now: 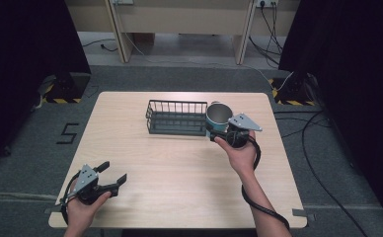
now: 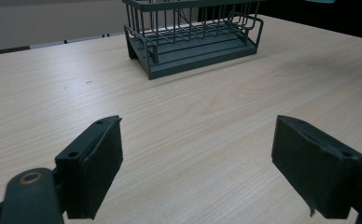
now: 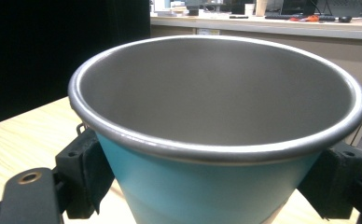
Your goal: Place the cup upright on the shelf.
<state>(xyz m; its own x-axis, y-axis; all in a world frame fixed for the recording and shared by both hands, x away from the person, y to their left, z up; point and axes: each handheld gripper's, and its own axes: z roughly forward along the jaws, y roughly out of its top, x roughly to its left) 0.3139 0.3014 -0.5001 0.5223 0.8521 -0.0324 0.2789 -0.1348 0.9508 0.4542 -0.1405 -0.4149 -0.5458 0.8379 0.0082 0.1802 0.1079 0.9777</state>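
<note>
A teal cup (image 1: pixel 217 117) with a bare metal inside is held just right of the dark wire basket (image 1: pixel 176 117), and my right gripper (image 1: pixel 218 133) is shut on it. In the right gripper view the cup (image 3: pixel 207 186) sits upright between both black pads (image 3: pixel 90 172), which press its sides below the rim. My left gripper (image 1: pixel 112 174) rests open near the table's front left corner, with nothing between its fingers. In the left gripper view its pads (image 2: pixel 100 163) stand wide apart over bare wood, and the basket (image 2: pixel 193 35) stands empty farther off.
The light wooden table (image 1: pixel 179 187) has open room across its front half and left side. Black curtains, stands and floor cables surround the table. A cable (image 1: pixel 258 202) trails from the right gripper along the person's forearm.
</note>
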